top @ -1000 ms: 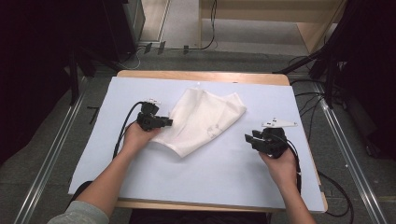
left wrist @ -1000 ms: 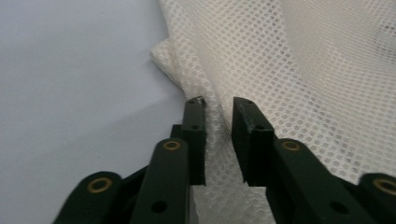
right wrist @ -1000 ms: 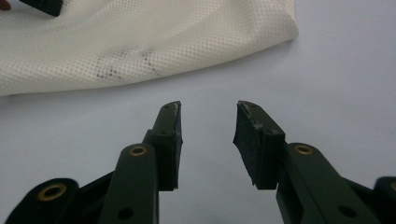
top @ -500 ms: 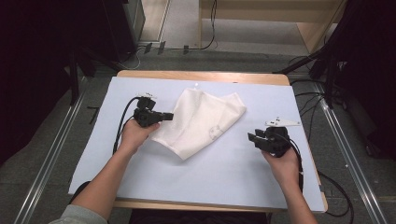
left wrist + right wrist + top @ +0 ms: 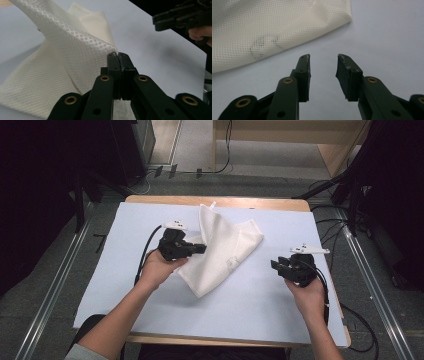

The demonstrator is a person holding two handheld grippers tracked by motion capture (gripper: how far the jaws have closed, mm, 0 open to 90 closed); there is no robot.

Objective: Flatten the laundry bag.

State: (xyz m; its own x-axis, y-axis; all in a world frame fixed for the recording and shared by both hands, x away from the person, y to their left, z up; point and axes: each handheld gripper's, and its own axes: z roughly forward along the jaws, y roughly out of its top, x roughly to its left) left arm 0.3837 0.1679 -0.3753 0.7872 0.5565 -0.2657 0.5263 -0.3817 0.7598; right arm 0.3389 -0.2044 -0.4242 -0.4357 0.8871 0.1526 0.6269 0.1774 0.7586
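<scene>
A white mesh cloth (image 5: pixel 225 250) lies crumpled on the pale blue sheet (image 5: pixel 120 235) at the middle of the table. My left gripper (image 5: pixel 202 249) is shut on the cloth's left edge and holds that edge up off the sheet, so the fabric drapes in a raised fold. In the left gripper view the closed jaws (image 5: pixel 118 53) pinch a corner of the cloth (image 5: pixel 75 50), and the right gripper (image 5: pixel 180 17) shows far off. My right gripper (image 5: pixel 276 265) stands open just above the sheet, right of the cloth. Its jaws (image 5: pixel 323 58) have nothing between them; the cloth (image 5: pixel 262 30) lies ahead.
The sheet covers a wooden table (image 5: pixel 220 200) whose edge shows at the back. Cables (image 5: pixel 145 255) trail from both grippers. Metal rails (image 5: pixel 55 285) run along the floor on both sides, and dark equipment stands at the back left.
My left gripper closed on the cloth's left edge, then rose and moved away from the person, pulling the fabric up into a fold. The right hand stayed almost still.
</scene>
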